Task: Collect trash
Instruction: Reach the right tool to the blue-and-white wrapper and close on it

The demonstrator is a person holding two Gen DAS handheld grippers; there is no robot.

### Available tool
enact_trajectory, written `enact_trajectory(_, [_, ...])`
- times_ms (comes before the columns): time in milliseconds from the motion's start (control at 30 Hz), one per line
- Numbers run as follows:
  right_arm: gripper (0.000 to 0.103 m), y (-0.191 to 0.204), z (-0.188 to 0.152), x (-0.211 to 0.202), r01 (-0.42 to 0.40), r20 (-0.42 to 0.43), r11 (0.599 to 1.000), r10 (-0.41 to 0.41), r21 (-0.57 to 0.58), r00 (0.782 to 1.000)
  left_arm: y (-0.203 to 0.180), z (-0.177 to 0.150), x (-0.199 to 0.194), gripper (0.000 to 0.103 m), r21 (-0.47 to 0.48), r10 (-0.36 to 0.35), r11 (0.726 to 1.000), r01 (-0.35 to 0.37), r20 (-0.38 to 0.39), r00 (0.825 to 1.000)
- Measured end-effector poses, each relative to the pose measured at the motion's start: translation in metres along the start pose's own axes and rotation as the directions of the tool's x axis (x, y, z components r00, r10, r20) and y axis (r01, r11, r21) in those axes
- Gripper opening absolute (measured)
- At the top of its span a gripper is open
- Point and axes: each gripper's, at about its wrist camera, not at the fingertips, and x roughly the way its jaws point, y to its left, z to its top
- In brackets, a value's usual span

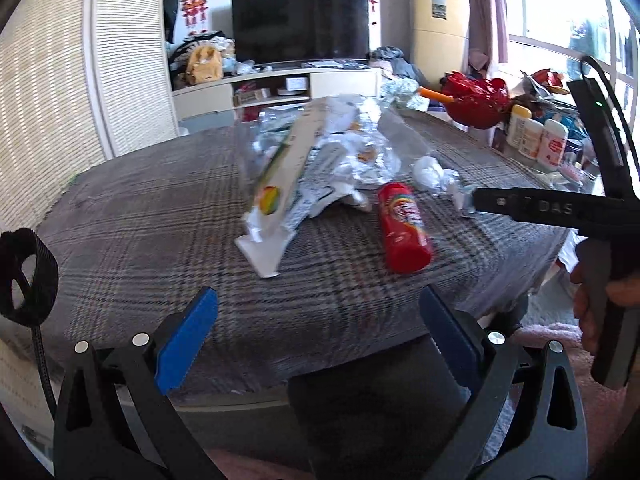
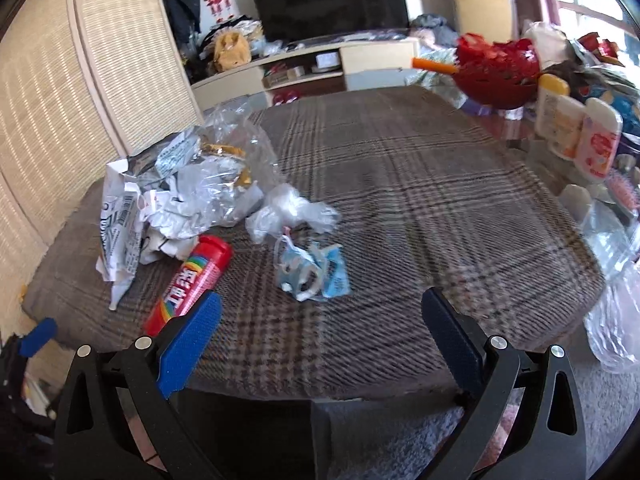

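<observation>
We held both the left gripper and right gripper spread wide, empty; the red tube lay just beyond our right one's left finger.

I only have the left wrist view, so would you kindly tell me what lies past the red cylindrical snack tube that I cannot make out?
Observer: A crumpled light-blue and white wrapper lies on the plaid tablecloth, just right of the red cylindrical snack tube.
Operator: Is the right claw holding anything?
Observer: No, the right claw is open, with nothing between its fingers.
Operator: Anything else near that wrapper?
Observer: A crumpled clear plastic wad sits just behind it.
</observation>
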Motion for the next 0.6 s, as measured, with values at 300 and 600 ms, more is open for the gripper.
enact_trajectory(300, [0.06,-0.001,0.019,0.027,-0.023,-0.085,1.0,0.022,-0.005,0.996,-0.028,0.016,0.024,0.083,0.071,-0.11,0.991,0.115,-0.066,0.992])
enact_trajectory(600, [0.029,-0.009,0.024,0.034,-0.019,-0.089,0.999,0.016,-0.031,0.996,-0.049,0.029,0.054,0.061,0.098,-0.148,0.982,0.16,-0.118,0.982])
